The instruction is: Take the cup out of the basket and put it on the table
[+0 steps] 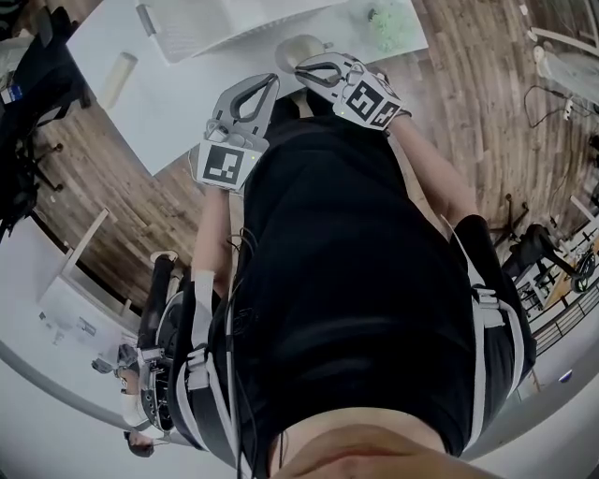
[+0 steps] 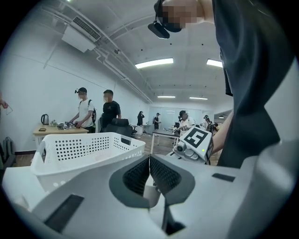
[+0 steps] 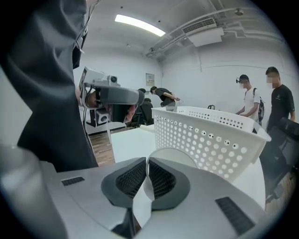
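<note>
The white cup (image 1: 301,49) is outside the basket, over the white table (image 1: 178,103), just beside the basket's wall. My right gripper (image 1: 314,67) is shut on it. In the right gripper view the cup's thin wall (image 3: 142,200) runs between the dark pads, and its round rim (image 3: 170,156) shows just beyond them. Whether the cup rests on the tabletop I cannot tell. The white perforated basket (image 3: 210,135) stands to the right of the cup. My left gripper (image 1: 265,86) hovers near the table's edge, jaws shut with nothing between them. It faces the basket (image 2: 84,149).
A pale roll (image 1: 119,77) and a green object (image 1: 386,23) lie on the table. Wooden floor surrounds it, with dark chairs at the left. Several people stand in the background near a side table with a kettle (image 2: 45,119). My own black-clad body fills the lower head view.
</note>
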The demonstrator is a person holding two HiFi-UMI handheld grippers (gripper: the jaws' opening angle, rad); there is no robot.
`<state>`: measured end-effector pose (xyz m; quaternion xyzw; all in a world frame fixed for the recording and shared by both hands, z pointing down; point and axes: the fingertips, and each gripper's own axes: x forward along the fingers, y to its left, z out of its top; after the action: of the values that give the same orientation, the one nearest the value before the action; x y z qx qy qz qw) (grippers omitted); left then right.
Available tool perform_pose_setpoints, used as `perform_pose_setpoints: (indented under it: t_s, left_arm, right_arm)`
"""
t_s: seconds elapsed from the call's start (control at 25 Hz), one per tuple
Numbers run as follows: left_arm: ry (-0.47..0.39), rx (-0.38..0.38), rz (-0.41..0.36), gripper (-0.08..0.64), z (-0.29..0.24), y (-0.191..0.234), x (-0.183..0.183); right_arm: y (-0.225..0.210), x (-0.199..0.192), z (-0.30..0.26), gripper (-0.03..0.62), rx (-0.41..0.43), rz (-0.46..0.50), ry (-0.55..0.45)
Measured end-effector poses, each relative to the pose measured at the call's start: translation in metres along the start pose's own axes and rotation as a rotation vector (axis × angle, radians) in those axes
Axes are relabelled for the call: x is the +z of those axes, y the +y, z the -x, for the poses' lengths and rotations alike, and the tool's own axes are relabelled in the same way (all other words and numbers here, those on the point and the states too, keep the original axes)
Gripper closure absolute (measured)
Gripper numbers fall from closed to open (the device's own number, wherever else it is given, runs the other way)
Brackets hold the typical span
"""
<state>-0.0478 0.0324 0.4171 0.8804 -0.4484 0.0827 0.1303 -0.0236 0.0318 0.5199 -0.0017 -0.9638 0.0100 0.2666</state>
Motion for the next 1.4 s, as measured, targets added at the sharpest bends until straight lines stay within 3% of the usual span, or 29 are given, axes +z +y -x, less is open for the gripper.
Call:
perform_pose_setpoints:
  t_s: [0.24,0.56,0.92,1.12,1.4]
  left_arm:
    - [0.002,0.028,0.015,0.54,0.005,0.004,-0.005]
    - [0.026,0.033,0.019,0.54,0.006,0.006,-0.018]
    - [0.043,0.043,0.02,0.54,0.007,0.016,-0.025]
    - [0.036,0.05,0.022,0.54,0.006,0.019,-0.022]
    - [0.03,0.049,0.023,0.539,0.001,0.019,-0.019]
  right_arm:
    - [0.0,-0.025,-0.026,0.557,0.003,0.021,0.078]
    - [-0.002,-0.042,-0.042,0.555,-0.01,-0.02,0.094]
    - [-0.002,-0.026,-0.044,0.535,-0.003,-0.097,0.013]
    - [-0.013,0.01,-0.018,0.537,-0.045,-0.17,-0.106]
    - [-0.019,0.033,-0.003,0.537,-0.062,-0.157,-0.154]
